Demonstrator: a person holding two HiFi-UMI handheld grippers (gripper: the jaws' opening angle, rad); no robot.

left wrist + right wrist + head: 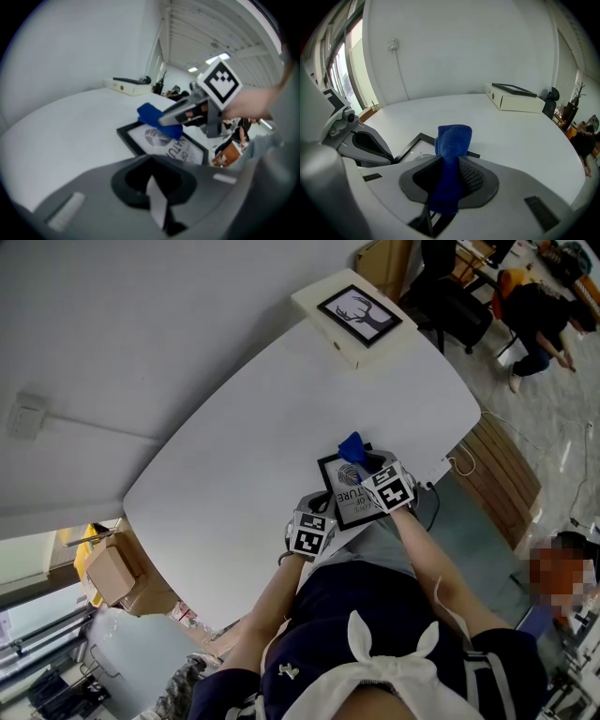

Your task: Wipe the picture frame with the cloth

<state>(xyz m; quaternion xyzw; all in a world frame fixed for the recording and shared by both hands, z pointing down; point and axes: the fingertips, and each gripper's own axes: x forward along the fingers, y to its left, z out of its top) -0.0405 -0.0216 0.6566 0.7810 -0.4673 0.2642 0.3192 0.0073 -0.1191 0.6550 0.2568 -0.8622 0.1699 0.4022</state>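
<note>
A black picture frame with a white print lies at the table's near edge. It also shows in the left gripper view. My left gripper is at the frame's near left corner. Its jaws are closed on a thin pale edge that looks like the frame's. My right gripper is shut on a blue cloth. The cloth's folded end sticks out past the jaws, over the frame's far corner. From the left, the cloth rests on the print.
A second framed picture lies on a white box at the table's far edge. The white table stands against a white wall. Cardboard boxes are on the floor to the left. Chairs and a person are beyond the table.
</note>
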